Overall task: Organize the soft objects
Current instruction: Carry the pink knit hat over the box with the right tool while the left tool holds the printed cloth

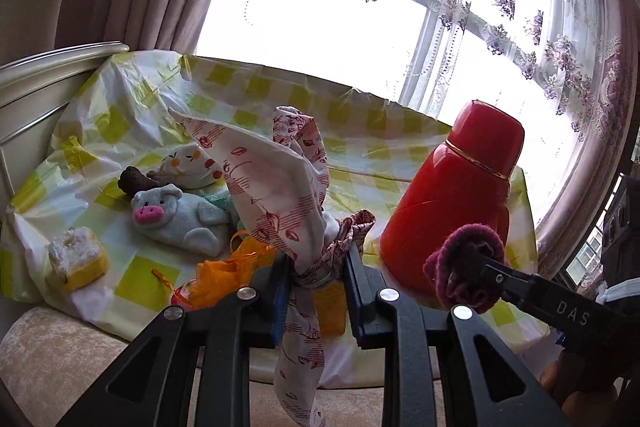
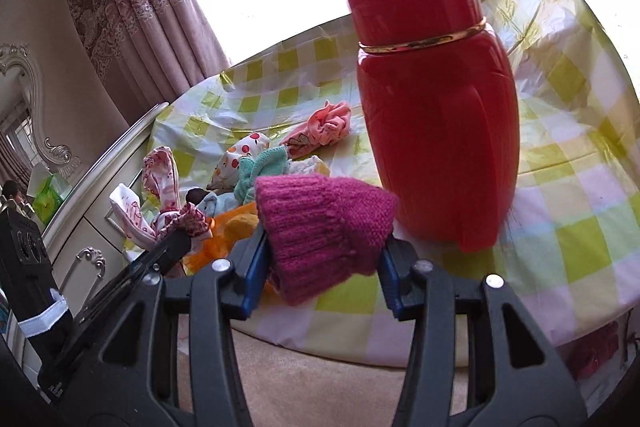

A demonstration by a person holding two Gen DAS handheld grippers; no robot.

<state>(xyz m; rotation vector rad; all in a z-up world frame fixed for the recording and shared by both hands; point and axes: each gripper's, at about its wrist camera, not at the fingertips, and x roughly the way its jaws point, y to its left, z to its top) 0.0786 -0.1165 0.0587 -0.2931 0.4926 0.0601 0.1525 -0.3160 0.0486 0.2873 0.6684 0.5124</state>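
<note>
Pinching limp printed scarf (image 1: 280, 187) in left gripper (image 1: 316, 291), squashy magenta knit hat (image 2: 320, 227) in right gripper (image 2: 320, 267); gripping bunched folds best.

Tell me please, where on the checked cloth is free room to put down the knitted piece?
Free: the checked cloth right of the red flask, and the near strip below the knitted piece. Crowded: left of the flask, where the plush pig, orange bag and small clothes lie together.
</note>
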